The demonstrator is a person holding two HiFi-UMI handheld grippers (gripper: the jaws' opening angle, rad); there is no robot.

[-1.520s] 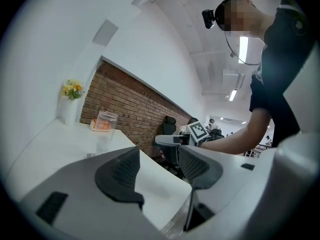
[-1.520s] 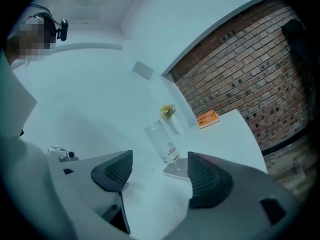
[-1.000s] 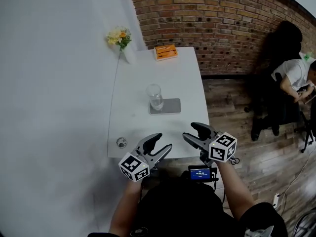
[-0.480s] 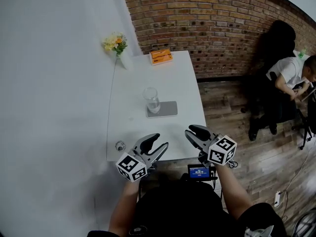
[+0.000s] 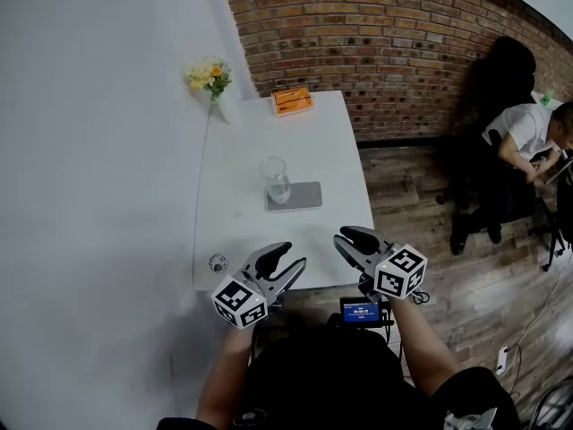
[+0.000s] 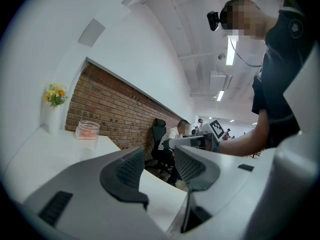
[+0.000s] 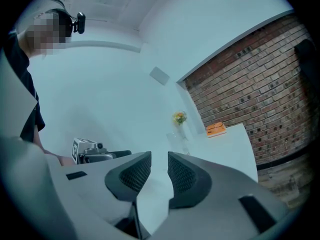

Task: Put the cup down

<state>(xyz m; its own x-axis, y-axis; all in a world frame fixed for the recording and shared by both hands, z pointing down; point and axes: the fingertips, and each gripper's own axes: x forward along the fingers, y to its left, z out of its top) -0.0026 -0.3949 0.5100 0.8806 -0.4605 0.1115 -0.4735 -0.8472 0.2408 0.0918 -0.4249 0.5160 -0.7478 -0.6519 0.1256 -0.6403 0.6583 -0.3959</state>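
A clear glass cup stands upright on a grey mat in the middle of the white table; in the left gripper view the cup sits far ahead on the left. Both grippers hover at the table's near edge, well short of the cup. My left gripper is open with nothing between its fingers. The jaws of my right gripper are shut, also on nothing.
An orange box lies at the table's far end, and a vase of yellow flowers stands at the far left corner. A small round object sits at the near left corner. A person sits at the right, by the brick wall.
The right gripper's jaws have come together. The cup has stayed on its mat and both grippers have kept to the near edge.
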